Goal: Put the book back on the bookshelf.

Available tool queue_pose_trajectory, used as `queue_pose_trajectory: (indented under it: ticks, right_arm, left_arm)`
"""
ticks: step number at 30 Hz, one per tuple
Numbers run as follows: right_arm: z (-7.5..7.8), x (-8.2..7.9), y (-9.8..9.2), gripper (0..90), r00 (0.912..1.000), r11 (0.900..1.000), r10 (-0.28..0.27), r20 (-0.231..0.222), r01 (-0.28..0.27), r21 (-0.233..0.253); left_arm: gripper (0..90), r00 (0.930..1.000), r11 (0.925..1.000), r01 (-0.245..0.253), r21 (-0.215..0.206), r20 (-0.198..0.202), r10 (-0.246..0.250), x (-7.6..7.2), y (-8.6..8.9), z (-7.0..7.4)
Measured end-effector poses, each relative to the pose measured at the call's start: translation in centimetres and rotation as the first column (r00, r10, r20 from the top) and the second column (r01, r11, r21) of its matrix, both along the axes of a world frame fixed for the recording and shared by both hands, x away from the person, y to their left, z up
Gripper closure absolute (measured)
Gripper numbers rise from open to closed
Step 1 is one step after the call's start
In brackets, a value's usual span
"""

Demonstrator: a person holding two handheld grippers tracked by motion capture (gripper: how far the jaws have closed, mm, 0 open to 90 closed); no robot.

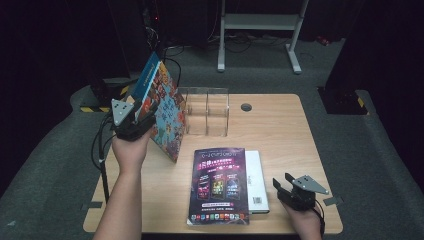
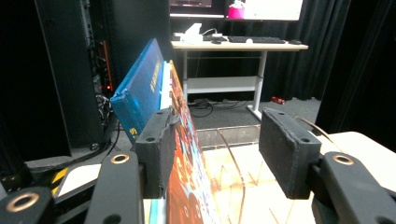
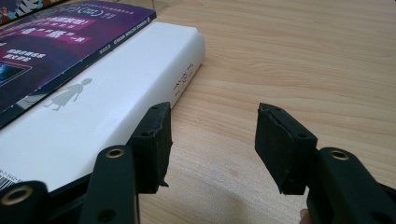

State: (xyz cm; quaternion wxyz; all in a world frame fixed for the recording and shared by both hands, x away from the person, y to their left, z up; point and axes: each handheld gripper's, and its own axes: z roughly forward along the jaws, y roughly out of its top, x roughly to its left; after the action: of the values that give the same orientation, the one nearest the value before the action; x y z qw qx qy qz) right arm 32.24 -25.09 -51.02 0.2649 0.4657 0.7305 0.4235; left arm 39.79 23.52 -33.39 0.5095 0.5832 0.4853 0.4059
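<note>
Two books stand tilted on edge at the table's back left: a blue hardback [image 1: 145, 77] [image 2: 140, 93] and a colourful picture book [image 1: 167, 110] [image 2: 184, 154] leaning against it. My left gripper [image 1: 142, 112] [image 2: 217, 149] is raised there and open; the colourful cover rests against its left pad, and the right pad is well clear. A clear acrylic rack [image 1: 207, 112] [image 2: 233, 154] stands just behind. A purple magazine [image 1: 220, 182] [image 3: 46, 37] lies partly over a white book [image 1: 256, 180] [image 3: 116, 93]. My right gripper [image 1: 281, 181] [image 3: 212, 144] sits low and open beside the white book's spine.
A round cable hole [image 1: 246, 107] is in the wooden table [image 1: 280, 135] behind the rack. Beyond the table are a white desk frame [image 1: 260, 22] and dark curtains. Bare wood lies to the right of the white book.
</note>
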Motion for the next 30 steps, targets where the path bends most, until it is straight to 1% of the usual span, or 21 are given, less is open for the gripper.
queue_pose_trajectory:
  ticks: [6,7,10,14,17,21,24,25,27,30]
  right_arm:
    - [0.0,0.0,0.1,46.1,1.0,1.0,0.0,-0.001,0.0,0.001]
    - [0.0,0.0,0.1,46.0,1.0,1.0,0.002,0.001,-0.002,-0.001]
    - [0.0,0.0,0.1,46.0,1.0,1.0,0.004,0.001,-0.004,-0.002]
    - [0.0,0.0,0.1,45.9,1.0,1.0,0.005,0.002,-0.005,-0.003]
    - [0.0,0.0,0.1,45.9,1.0,1.0,0.006,0.002,-0.006,-0.002]
    - [0.0,0.0,0.2,45.9,1.0,1.0,0.008,0.001,-0.008,-0.002]
    - [0.1,0.0,0.1,46.4,1.0,1.0,0.01,-0.001,-0.01,0.001]
    - [0.1,0.0,0.1,46.5,0.9999,1.0,0.01,-0.002,-0.01,0.002]
    - [0.1,0.0,0.1,46.9,0.9999,1.0,0.012,-0.004,-0.012,0.003]
    - [0.1,0.0,0.2,47.3,0.9999,1.0,0.016,-0.004,-0.016,0.003]
  left_arm:
    - [45.7,0.9995,0.9996,0.029,0.005,-0.009,-0.029,-1.2,-0.1,-0.3]
    - [46.8,0.9991,0.9992,0.039,0.004,-0.018,-0.039,-1.3,-0.1,-0.3]
    - [47.8,0.9984,0.9985,0.054,0.002,-0.017,-0.054,-2.1,-0.3,-0.6]
    - [46.1,0.996,0.9969,0.078,-0.009,-0.044,-0.078,-2.8,-0.3,-1.1]
    - [42.6,0.9938,0.9957,0.093,-0.004,-0.061,-0.093,-3.5,-0.6,-1.7]
    - [42.1,0.9896,0.9926,0.121,0.011,-0.08,-0.12,-4.2,-1.0,-2.7]
    - [41.1,0.9854,0.9892,0.146,-0.001,-0.088,-0.146,-4.9,-1.2,-3.5]
    - [41.0,0.9841,0.9882,0.153,0.005,-0.092,-0.152,-5.1,-1.4,-3.7]
    - [40.5,0.9805,0.9856,0.168,0.022,-0.107,-0.165,-5.4,-1.8,-4.3]
    - [41.7,0.9737,0.9816,0.188,0.032,-0.137,-0.182,-5.7,-2.4,-5.3]
